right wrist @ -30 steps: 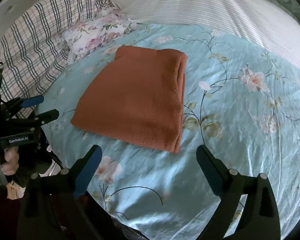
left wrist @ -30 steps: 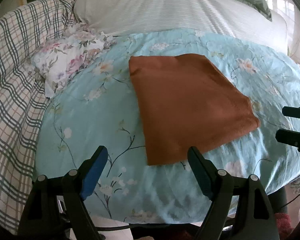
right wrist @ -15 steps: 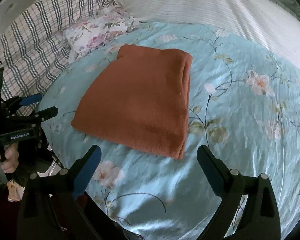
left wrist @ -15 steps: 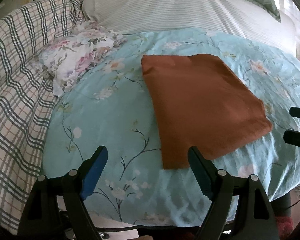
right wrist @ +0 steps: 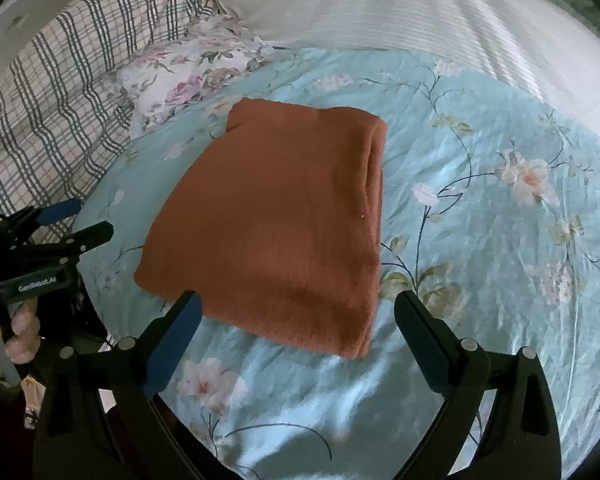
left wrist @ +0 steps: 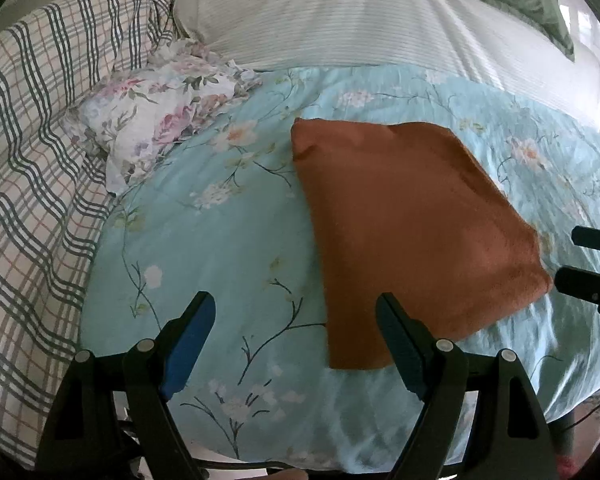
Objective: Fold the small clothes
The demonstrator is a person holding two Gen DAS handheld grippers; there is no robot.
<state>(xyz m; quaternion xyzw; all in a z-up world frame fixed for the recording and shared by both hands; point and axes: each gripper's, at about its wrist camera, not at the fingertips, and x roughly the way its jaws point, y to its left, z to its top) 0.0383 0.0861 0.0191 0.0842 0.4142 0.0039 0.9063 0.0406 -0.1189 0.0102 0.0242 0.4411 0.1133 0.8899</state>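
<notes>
Rust-orange knit garment, folded into a thick rectangle, is laid flat on the pale blue floral sheet, pretty much dead centre of the right wrist view and right of centre in the left wrist view. A doubled-over fold edge can be made out along its right side in the right wrist view, so it's judged that most of the folding is already done on this piece. Whether one more fold is wanted can't be told from what's shown. A crumpled white cloth with pink flowers is seen bunched up at the upper left, between the blue sheet and a checked plaid blanket, and that one looks unfolded, so it's guessed to be what's left of the job.

As for the tools: the left gripper is held wide open at the bottom of its own frame, with nothing pinched; only the near corner of the orange piece is overlapped by the right-hand finger, and contact can't be confirmed. The right gripper is spread just as wide, with the near edge of the garment framed between its fingers, but nothing is clamped. A hand is spotted at the lower left of the right wrist view, wrapped around the left tool's handle.
</notes>
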